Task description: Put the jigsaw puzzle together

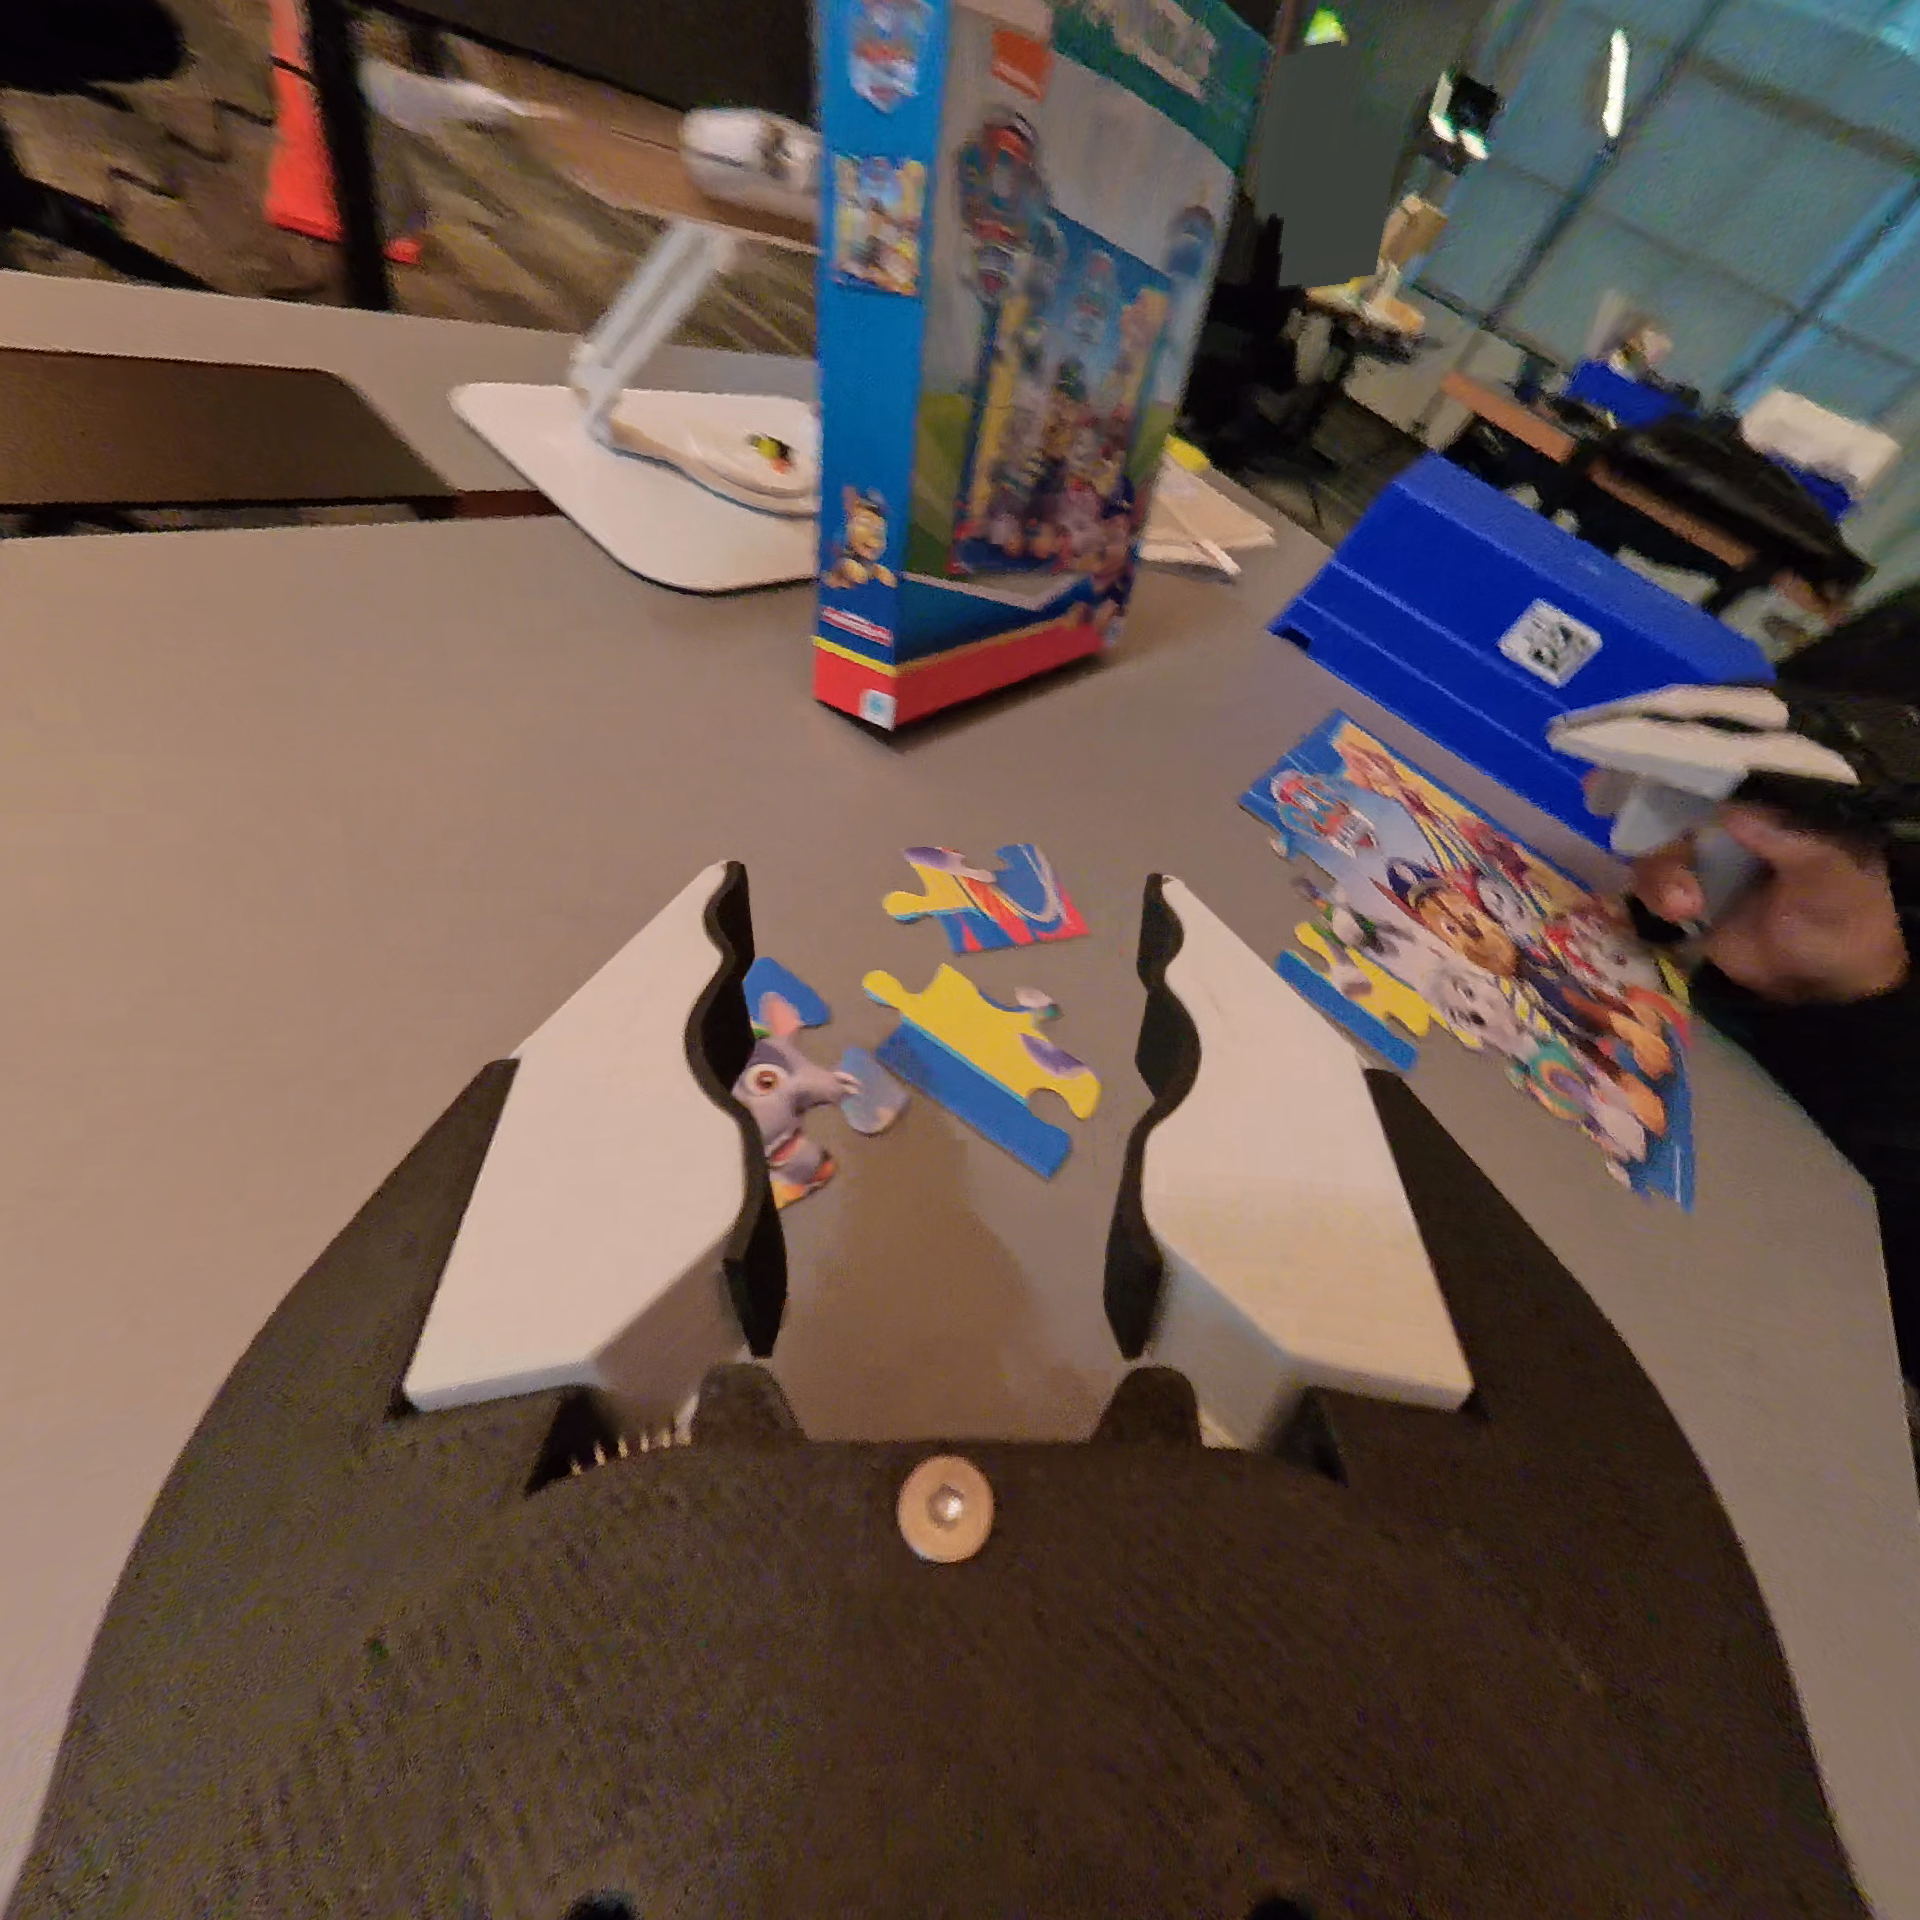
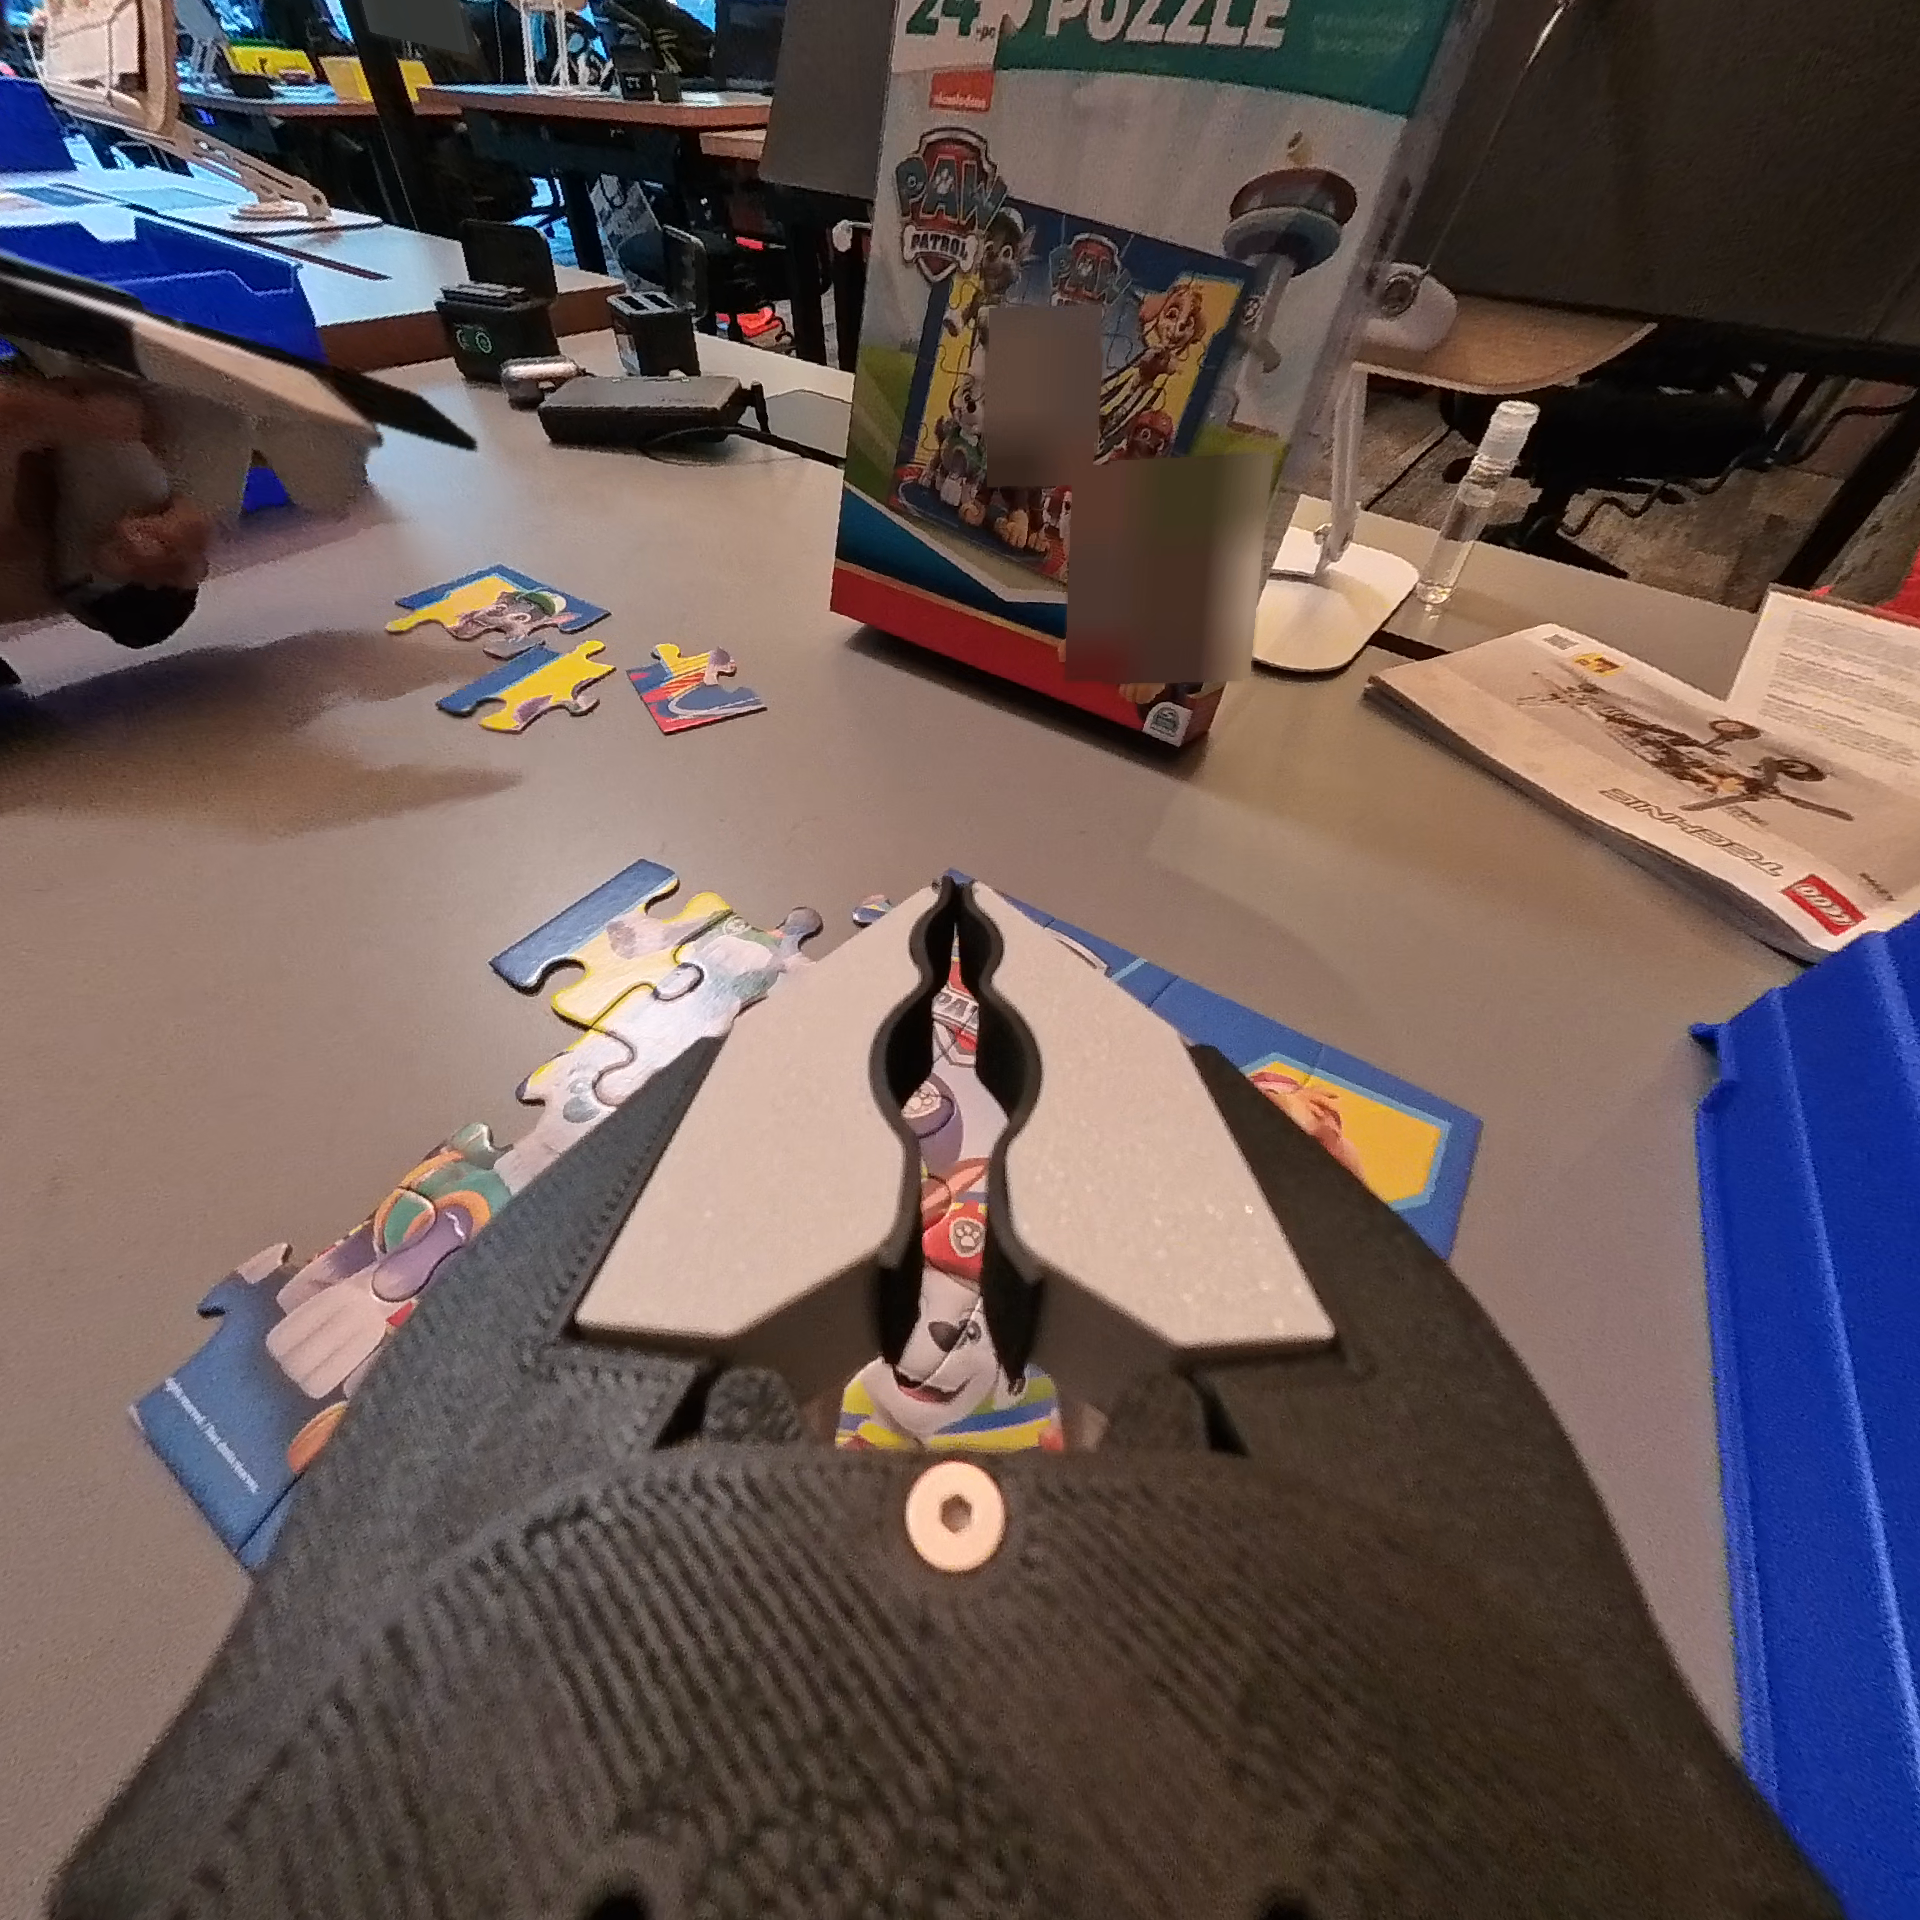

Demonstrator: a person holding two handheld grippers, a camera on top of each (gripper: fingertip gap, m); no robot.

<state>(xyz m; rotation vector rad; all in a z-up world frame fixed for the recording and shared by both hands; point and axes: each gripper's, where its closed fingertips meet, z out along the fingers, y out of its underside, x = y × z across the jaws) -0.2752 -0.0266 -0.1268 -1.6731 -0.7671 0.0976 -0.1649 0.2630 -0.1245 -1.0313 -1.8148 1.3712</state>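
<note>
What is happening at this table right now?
A person holds a gripper in each hand over a grey table. The left gripper is open above three loose puzzle pieces, holding nothing. The right gripper is shut, over the partly assembled puzzle. The puzzle box stands upright behind.

I'm working with two matching tongs: my left gripper (image 1: 943,883) and right gripper (image 2: 954,891) are each showing a rough black printed body, pale grey fingers (image 1: 613,1122) lined with wavy black pads, and one silver washer-headed screw (image 1: 943,1509).
</note>
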